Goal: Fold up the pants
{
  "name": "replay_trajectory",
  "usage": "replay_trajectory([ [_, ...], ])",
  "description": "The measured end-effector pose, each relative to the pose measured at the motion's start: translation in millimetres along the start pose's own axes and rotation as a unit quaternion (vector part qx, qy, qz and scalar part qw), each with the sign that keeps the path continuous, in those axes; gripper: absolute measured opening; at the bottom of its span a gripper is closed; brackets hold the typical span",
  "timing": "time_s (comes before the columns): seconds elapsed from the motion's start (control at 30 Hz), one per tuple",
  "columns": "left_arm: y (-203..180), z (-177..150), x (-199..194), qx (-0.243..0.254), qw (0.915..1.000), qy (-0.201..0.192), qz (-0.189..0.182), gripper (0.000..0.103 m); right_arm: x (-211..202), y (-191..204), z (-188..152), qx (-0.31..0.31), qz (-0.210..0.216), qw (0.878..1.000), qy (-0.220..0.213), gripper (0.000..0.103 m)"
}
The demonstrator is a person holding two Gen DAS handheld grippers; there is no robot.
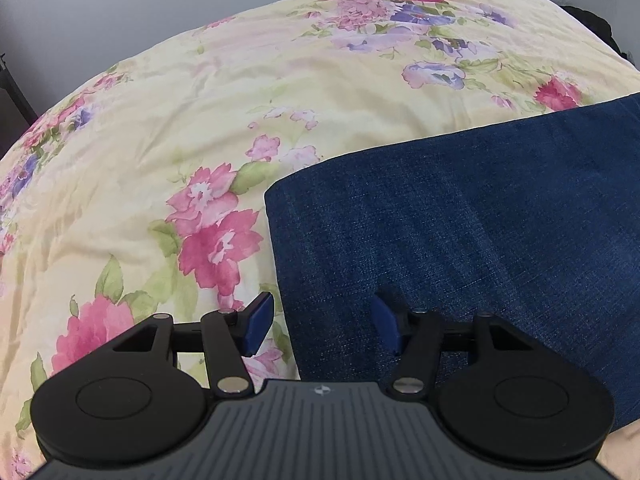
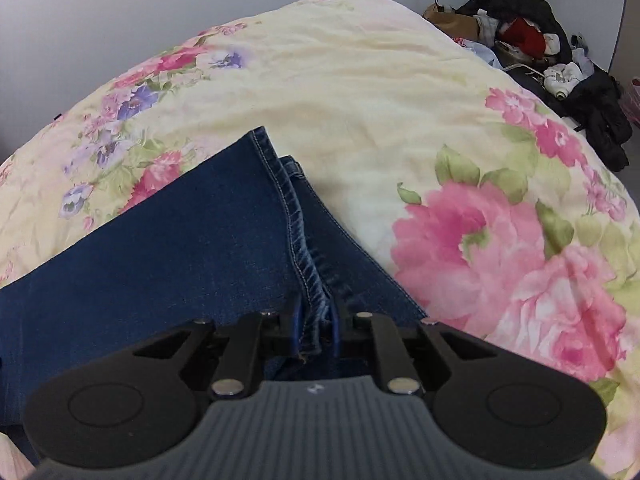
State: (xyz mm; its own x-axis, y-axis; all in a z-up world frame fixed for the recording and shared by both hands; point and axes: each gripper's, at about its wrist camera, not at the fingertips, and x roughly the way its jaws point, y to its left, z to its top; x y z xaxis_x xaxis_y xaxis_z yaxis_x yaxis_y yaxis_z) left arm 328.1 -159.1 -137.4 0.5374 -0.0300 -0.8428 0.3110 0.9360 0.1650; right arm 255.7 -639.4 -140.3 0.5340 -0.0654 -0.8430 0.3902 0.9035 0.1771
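Pale-yellow floral bedspread (image 1: 168,128) covers the bed before a plain grey wall (image 2: 120,8); a heap of dark clothing (image 2: 560,60) lies beyond, apparently on the floor. Dark-blue denim pants (image 1: 460,220) lie folded flat on the bedspread. Left tongs (image 1: 322,322) gape wide over the fold edge. Right tongs (image 2: 316,328) pinch the stitched hems.

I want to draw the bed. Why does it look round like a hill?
Left wrist view: the fisheye lens bulges the flat floral bedspread and darkens the corners. Right wrist view: same bulge, and the jeans hem curves.
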Motion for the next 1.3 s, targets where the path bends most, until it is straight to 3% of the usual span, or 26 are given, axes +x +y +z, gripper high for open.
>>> replay_trajectory([
  [0.13,3.3,0.2,-3.8,-0.004,1.0,-0.004,0.0,0.067,-7.4,6.5,4.8,-0.01,-0.007,1.0,-0.016,0.009],
  [0.27,6.0,1.5,-4.3,-0.009,0.9999,-0.009,-0.006,0.067,-45.2,21.5,17.5,-0.051,0.015,0.995,-0.082,0.008],
  [0.43,9.7,2.3,-9.1,-0.038,0.999,-0.015,-0.021,0.067,-9.0,0.6,10.6,-0.02,-0.032,0.999,-0.032,0.007],
  [0.57,11.1,5.9,-17.1,-0.027,0.999,-0.029,-0.019,0.067,5.2,-4.2,-0.5,-0.012,-0.044,0.998,-0.036,0.007],
  [0.67,16.8,10.2,-19.2,-0.028,0.9989,-0.028,-0.026,0.066,10.9,0.5,-0.2,-0.034,-0.068,0.997,-0.023,0.018],
  [0.7,19.7,12.0,-19.7,-0.028,0.9988,-0.028,-0.028,0.062,8.7,2.3,0.5,-0.043,-0.077,0.996,-0.025,0.023],
  [0.83,30.1,22.9,-18.7,-0.014,0.9991,-0.026,-0.029,0.046,-11.3,10.8,3.8,-0.094,-0.129,0.985,-0.059,0.023],
  [0.97,29.5,39.0,-18.5,0.019,0.9986,-0.04,-0.028,0.043,-32.8,17.7,6.4,-0.093,-0.092,0.987,-0.095,0.023],
  [1.07,22.6,48.6,-9.1,0.051,0.9977,-0.035,-0.028,0.031,-31.2,34.1,5.8,-0.112,-0.052,0.987,-0.1,0.022],
  [1.3,4.3,46.8,39.2,0.119,0.9927,0.014,-0.002,0.027,14.4,41.7,0.0,-0.125,-0.07,0.988,-0.06,0.021],
])
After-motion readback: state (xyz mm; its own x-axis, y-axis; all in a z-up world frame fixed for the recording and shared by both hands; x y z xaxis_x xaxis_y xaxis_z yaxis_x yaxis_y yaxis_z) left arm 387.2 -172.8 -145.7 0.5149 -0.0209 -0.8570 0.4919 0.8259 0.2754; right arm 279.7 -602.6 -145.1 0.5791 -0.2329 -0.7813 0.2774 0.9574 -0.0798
